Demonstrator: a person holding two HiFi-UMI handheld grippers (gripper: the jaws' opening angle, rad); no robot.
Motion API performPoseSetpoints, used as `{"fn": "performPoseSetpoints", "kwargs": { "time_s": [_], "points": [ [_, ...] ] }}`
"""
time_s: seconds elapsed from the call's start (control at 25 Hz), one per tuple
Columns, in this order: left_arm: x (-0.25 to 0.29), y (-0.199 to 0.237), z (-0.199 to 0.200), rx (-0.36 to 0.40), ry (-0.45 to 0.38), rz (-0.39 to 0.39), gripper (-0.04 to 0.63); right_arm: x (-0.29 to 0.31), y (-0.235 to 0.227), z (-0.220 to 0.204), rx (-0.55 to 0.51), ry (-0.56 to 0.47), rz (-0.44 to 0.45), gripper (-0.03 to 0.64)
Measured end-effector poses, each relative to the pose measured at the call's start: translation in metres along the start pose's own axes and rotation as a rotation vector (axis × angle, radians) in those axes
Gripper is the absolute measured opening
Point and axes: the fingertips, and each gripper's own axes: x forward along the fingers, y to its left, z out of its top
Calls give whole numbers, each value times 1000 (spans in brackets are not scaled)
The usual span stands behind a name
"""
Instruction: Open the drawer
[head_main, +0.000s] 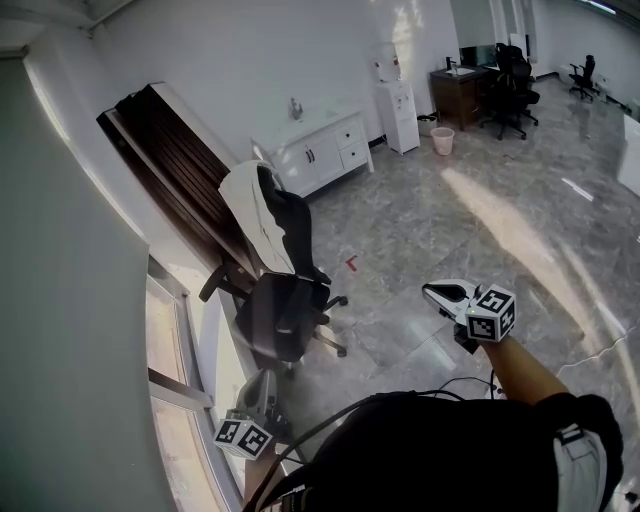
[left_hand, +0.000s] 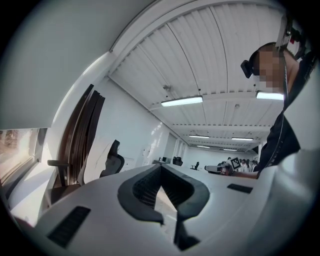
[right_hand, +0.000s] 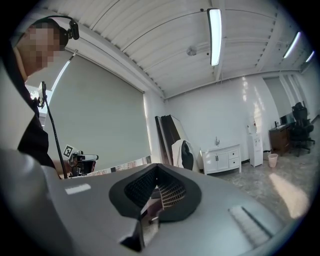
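Note:
A white cabinet (head_main: 322, 150) with doors and a stack of small drawers (head_main: 352, 143) stands against the far wall, well away from both grippers. The right gripper view shows this cabinet (right_hand: 222, 159) in the distance, right of the jaws. My left gripper (head_main: 263, 385) is low at the left, beside the window, its jaws closed together with nothing between them (left_hand: 160, 167). My right gripper (head_main: 432, 291) is held out over the floor at the right, its jaws meeting at the tip and empty (right_hand: 156, 167).
A black office chair (head_main: 283, 300) with a white garment over its back stands between me and the cabinet. Dark wooden panels (head_main: 170, 165) lean on the wall. A water dispenser (head_main: 400, 112), a waste bin (head_main: 442, 140) and a desk (head_main: 462, 88) stand farther back.

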Motion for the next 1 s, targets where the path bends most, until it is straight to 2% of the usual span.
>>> {"fn": "performPoseSetpoints", "kwargs": {
  "time_s": [0.64,0.8,1.0],
  "points": [
    [115,-121,-49,-2,83,-151,0,-140,-100,-13,44,-4,-137,-6],
    [134,-127,-55,-10,112,-173,0,-150,-112,-20,58,1,-169,-6],
    [154,-114,-58,-28,129,-205,0,-141,-119,-24,71,17,-199,-6]
  ]
}}
